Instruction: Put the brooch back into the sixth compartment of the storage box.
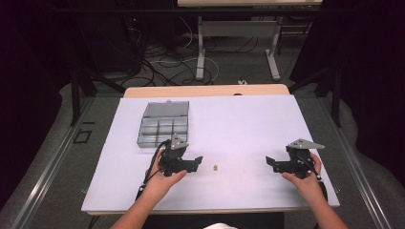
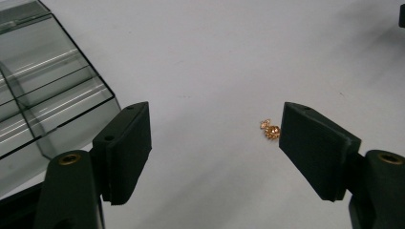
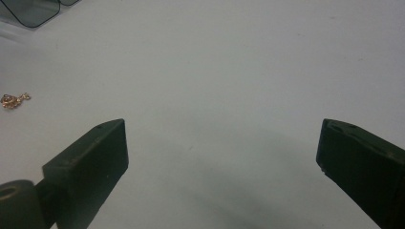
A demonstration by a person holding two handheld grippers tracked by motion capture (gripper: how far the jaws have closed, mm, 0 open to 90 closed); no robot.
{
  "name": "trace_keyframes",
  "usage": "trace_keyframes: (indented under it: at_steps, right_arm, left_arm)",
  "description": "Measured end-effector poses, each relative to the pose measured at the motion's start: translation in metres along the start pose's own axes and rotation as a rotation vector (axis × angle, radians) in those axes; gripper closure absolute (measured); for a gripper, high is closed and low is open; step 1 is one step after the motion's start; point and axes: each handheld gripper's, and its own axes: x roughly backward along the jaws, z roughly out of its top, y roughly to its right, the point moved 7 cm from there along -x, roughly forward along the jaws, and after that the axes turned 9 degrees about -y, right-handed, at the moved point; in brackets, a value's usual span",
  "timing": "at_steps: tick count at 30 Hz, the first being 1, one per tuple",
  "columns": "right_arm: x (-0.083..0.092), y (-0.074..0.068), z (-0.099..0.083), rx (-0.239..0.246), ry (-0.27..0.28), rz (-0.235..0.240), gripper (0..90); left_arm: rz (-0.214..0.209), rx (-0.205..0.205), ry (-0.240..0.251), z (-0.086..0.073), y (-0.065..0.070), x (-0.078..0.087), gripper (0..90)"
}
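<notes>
A small gold-coloured trinket (image 1: pixel 216 167) lies on the white table top between my two grippers. In the left gripper view the trinket (image 2: pixel 271 130) sits just ahead of the right-hand jaw, on the table. My left gripper (image 1: pixel 197 161) stands open and empty, its jaws pointing right toward the trinket. My right gripper (image 1: pixel 270 163) is open and empty too, farther right, jaws pointing left. From the right gripper view the trinket (image 3: pixel 13 100) shows far off at the left edge. A clear compartment box (image 1: pixel 164 124) with its lid raised stands behind the left gripper.
The box's clear wall (image 2: pixel 43 95) comes close to my left gripper on its left side. The white sheet (image 1: pixel 248 124) covers the table, with its wooden edge (image 1: pixel 205 90) at the back. Table legs and cables (image 1: pixel 205 52) lie on the floor beyond.
</notes>
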Motion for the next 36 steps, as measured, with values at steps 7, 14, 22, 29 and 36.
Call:
trace_keyframes:
  at_steps: [7,14,22,29,36]
  right_arm:
    - [-0.001,0.0,0.0,-0.014,-0.002,0.024,3.3]
    - [-0.002,0.0,-0.001,-0.011,-0.007,0.022,3.7]
    - [-0.003,0.0,-0.001,-0.007,-0.007,0.023,4.0]
    - [-0.005,0.0,-0.002,-0.012,-0.015,0.023,4.1]
    - [-0.006,0.0,-0.002,-0.004,-0.017,0.02,4.4]
  left_arm:
    - [-0.024,0.001,-0.017,0.003,0.008,-0.008,29.1]
    - [-0.039,-0.015,-0.023,0.005,0.013,-0.015,29.2]
    - [-0.039,-0.026,-0.024,0.007,0.018,-0.022,29.2]
    - [-0.039,-0.022,-0.026,0.007,0.023,-0.027,32.5]
    - [-0.048,-0.033,-0.05,0.006,0.03,-0.035,35.1]
